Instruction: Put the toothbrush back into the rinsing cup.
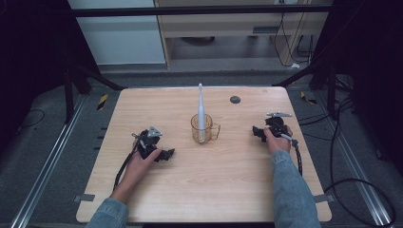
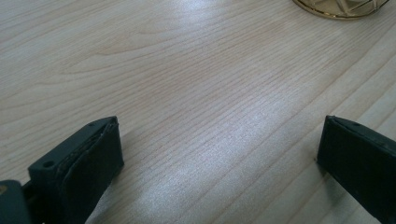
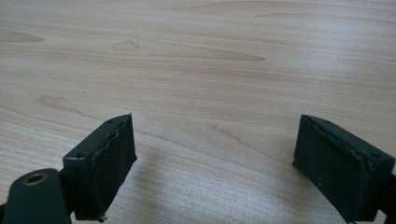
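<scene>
Your left tongs sit low on the table, jaws spread wide with nothing but bare wood between them; your right tongs are the same, gaping and empty, on the right side. The electric toothbrush stands near-upright in the amber glass mug at the table's centre, long axis vertical, brush head up and far. The mug lies to the right of your left tongs and slightly farther, and to the left of your right tongs at about equal depth. Its handle points right, toward your right hand. The left gripper view catches the mug's base at the top right edge, so it's ahead and right of those jaws. Both look roughly equally near; hard to call. A dark round spot sits far behind the mug.
</scene>
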Demonstrator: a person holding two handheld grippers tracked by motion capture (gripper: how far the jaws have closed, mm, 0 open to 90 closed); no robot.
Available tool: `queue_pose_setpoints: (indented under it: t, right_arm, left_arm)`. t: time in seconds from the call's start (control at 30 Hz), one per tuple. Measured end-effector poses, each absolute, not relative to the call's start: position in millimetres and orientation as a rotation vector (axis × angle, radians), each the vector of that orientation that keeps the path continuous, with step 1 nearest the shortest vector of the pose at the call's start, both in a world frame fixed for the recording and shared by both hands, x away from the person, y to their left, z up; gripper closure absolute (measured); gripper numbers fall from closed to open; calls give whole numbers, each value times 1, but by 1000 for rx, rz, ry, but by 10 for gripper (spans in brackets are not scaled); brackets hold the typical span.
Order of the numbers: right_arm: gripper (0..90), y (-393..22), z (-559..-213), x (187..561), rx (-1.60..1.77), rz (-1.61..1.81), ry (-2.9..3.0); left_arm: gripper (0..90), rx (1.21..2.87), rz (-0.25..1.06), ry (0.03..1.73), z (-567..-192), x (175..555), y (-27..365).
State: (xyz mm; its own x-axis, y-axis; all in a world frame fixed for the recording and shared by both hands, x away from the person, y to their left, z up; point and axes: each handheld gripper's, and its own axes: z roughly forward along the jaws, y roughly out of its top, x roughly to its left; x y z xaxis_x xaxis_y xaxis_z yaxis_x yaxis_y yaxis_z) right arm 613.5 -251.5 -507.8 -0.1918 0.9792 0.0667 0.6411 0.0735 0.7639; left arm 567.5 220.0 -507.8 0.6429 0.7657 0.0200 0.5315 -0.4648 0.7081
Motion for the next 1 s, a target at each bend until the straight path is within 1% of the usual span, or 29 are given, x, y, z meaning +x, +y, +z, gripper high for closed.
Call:
queue_pose_setpoints:
  t: [0.4,0.73,0.8,0.87,0.9,0.93,1.0]
  right_arm:
    - [105,-250,-509,614,1612,936,1895]
    - [84,-242,-510,613,1563,852,1931]
    - [63,-242,-510,612,1568,848,1932]
    - [22,-240,-511,612,1590,831,1916]
    - [22,-240,-511,612,1590,831,1916]
    - [2,-237,-511,612,1633,812,1889]
    - [3,-237,-511,612,1637,810,1885]
  left_arm:
    - [0,2179,443,1005,-508,567,220]
    - [0,2179,443,1005,-508,567,220]
    - [0,2179,443,1005,-508,567,220]
    - [0,2179,443,1005,-508,567,220]
    - [0,2179,443,1005,-508,567,220]
    - [0,2178,441,1007,-508,567,220]
    - [0,2178,441,1007,-508,567,220]
